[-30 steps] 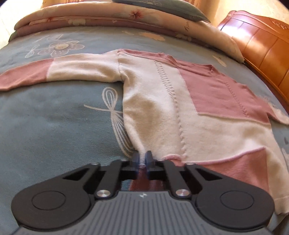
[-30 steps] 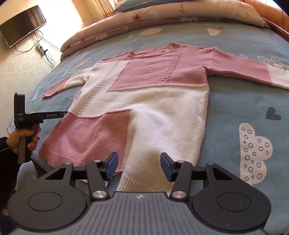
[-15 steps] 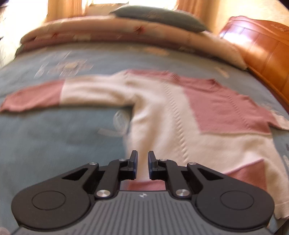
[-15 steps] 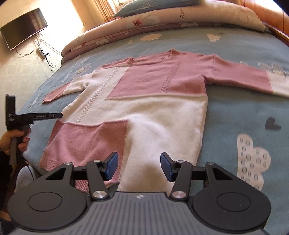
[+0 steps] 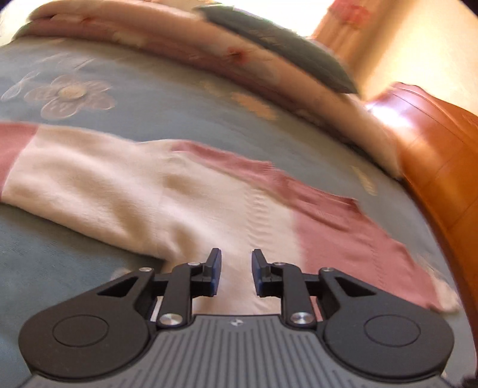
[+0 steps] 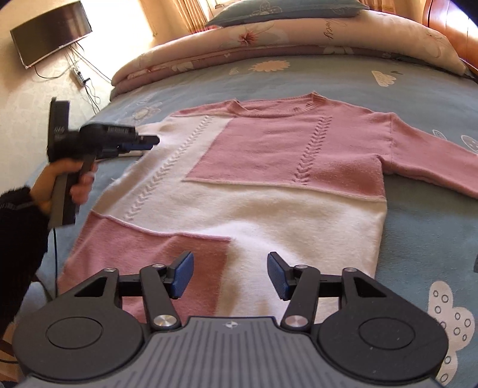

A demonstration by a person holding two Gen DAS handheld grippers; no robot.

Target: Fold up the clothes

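Jaws of your left gripper (image 5: 236, 270) stand slightly apart, empty, over the pink-and-cream knitted sweater (image 6: 269, 179); your right gripper (image 6: 228, 276) gapes wide, empty.

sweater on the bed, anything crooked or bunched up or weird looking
Nothing stands out. The pink and cream sweater lies flat, front up, on the blue bedspread, sleeves spread out to either side. Both the left gripper and the right gripper are open and hold nothing.

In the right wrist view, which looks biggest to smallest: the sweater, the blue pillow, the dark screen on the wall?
1. sweater
2. and 3. blue pillow and dark screen: look about alike; both far and cropped, so unsure.
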